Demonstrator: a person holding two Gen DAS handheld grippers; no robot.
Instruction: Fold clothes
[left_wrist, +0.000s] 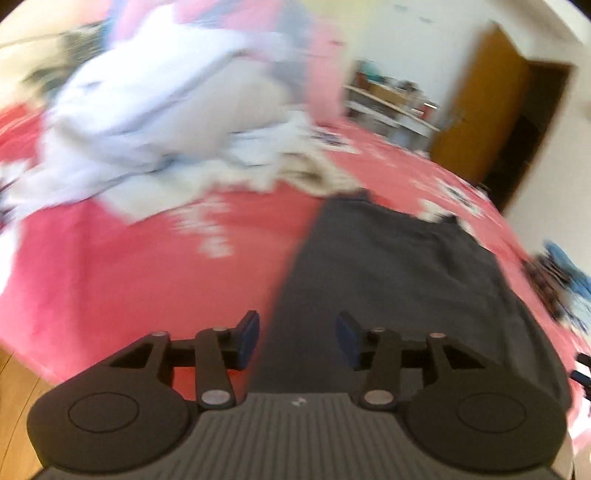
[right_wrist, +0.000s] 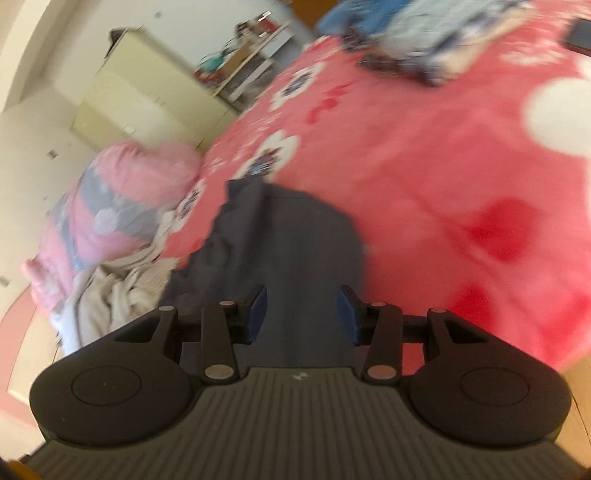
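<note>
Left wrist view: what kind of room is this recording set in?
Most likely a bedroom at home: a bed with a pink bedspread, a heap of clothes on it, and a wooden door beside cluttered shelves.

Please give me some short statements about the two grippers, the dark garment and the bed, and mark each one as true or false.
1. The left gripper is open. True.
2. The right gripper is shut on the dark garment. False: its jaws stand apart, with nothing clamped between them.
3. The dark garment lies on a pink bedspread. True.
4. The pile of pale clothes lies on top of the dark garment. False: it lies beyond it on the bed.
5. The door is blue. False: it is orange-brown.
</note>
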